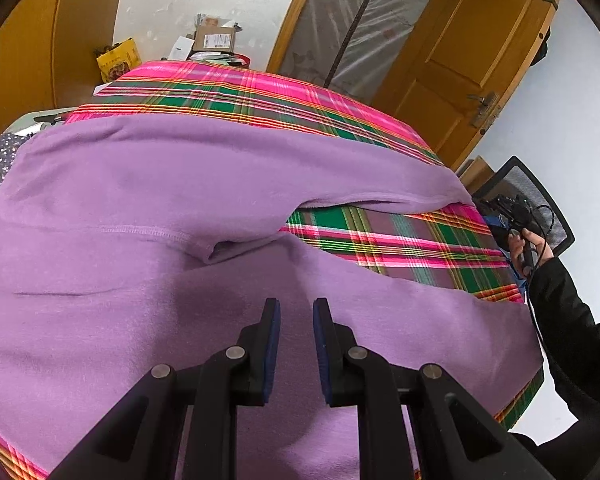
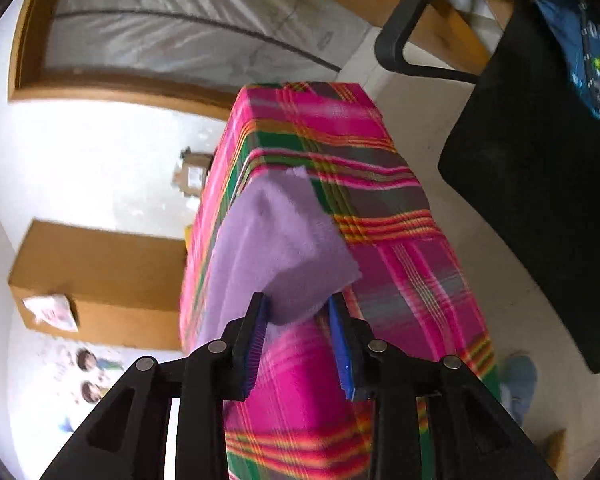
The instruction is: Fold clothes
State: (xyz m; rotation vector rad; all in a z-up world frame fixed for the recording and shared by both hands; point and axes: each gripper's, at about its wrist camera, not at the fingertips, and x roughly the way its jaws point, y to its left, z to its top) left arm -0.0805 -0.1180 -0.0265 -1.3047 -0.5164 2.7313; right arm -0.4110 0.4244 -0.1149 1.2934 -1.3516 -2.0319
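1. Left tongs (image 1: 296, 305): black fingers with blue pads, jaws at a narrow gap, nothing between them. They hang over the near part of the purple fleece garment (image 1: 148, 216); whether the tips touch the cloth I cannot tell.
2. Right tongs (image 2: 298, 300): jaws parted wider. A purple sleeve end sits between the pads (image 2: 260, 320). The left pad lies against the cloth, the right pad is just beside it; no clear pinch.
3. In the left wrist view the right tongs show small at the desk's right edge, held by a hand (image 1: 530, 246) in a black sleeve (image 1: 568, 320), with a thin cable trailing down.
4. The garment lies spread flat over most of the desk (image 1: 400, 240), which is covered in a pink, green and orange plaid cloth. One sleeve runs toward the right edge, and its end hangs over that side. A stitched seam crosses the body near the left.
5. Bare plaid shows along the far edge and in a wedge between sleeve and body.
6. Beyond: wooden door (image 1: 476, 48), plastic-sheeted doorway (image 1: 352, 20), cardboard box (image 1: 214, 38), black mesh chair (image 1: 540, 196).
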